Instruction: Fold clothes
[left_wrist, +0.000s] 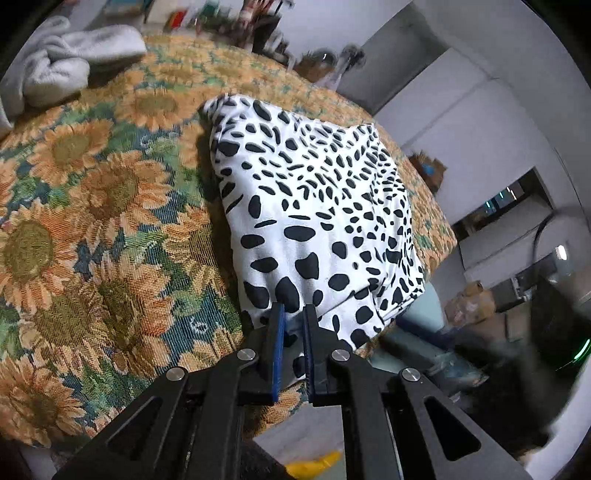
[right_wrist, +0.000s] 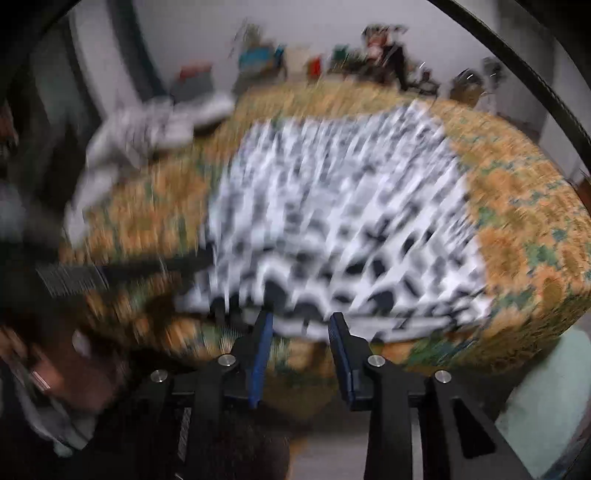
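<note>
Left claw pinching the near hem of the spotted garment; right claw spread just short of it.

Nearest us, the left gripper has its blue-padded fingers pressed together on the near edge of the white cotton garment with black spots, which lies folded into a rough rectangle on the sunflower-patterned woven cloth covering the table, close to its near edge. In the blurred right wrist view we see the right gripper with jaws apart at the same near hem of the garment; we cannot tell whether the pads touch fabric. Farther back on the left lies a crumpled pale grey garment. Beyond the table's far edge we see blurred clutter against a white wall.
</note>
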